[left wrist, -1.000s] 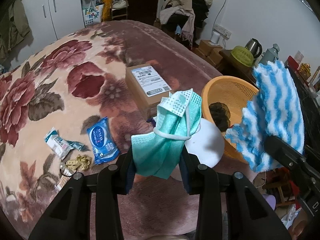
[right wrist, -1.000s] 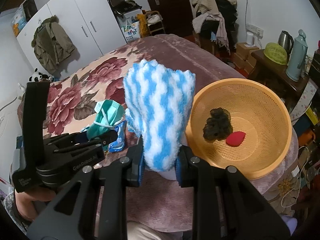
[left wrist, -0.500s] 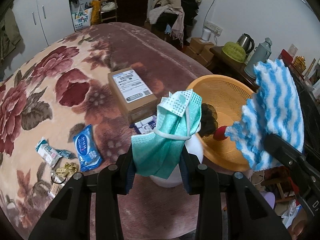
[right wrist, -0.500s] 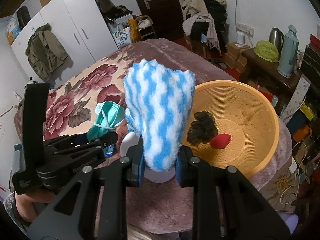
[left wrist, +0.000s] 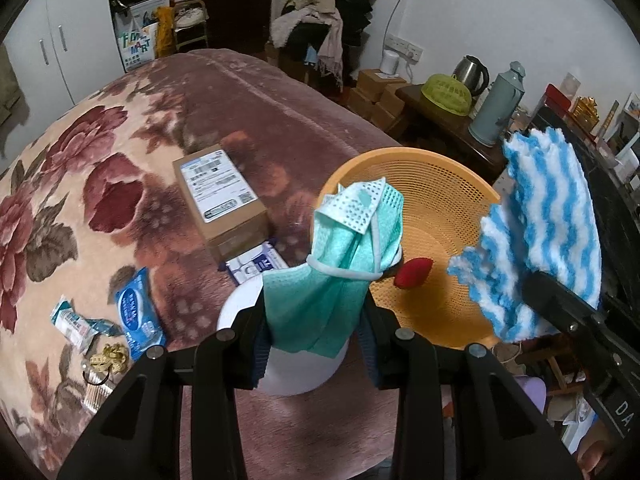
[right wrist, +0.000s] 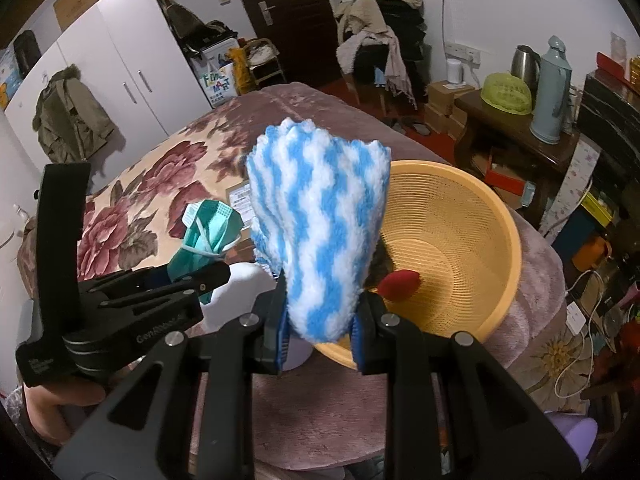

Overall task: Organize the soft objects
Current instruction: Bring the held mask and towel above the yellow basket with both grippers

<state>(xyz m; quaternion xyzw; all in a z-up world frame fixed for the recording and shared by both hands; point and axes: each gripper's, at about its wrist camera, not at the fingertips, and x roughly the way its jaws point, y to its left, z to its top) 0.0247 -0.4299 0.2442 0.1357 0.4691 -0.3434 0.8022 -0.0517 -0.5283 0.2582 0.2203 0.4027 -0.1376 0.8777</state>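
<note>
While clamped — striped cloth [right wrist: 320, 236] upright

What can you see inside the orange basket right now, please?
Inside the orange basket lies a red soft object. Beside it a dark lump is mostly covered by the blue-and-white cloth.

Blue-and-white fluffy cloth [right wrist: 320, 236] clamped upright before orange basket [right wrist: 460, 236].

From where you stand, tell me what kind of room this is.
Most likely a lived-in bedroom: a bed under a plush floral blanket, white wardrobe doors, and a heap of clothes on a chair.
</note>
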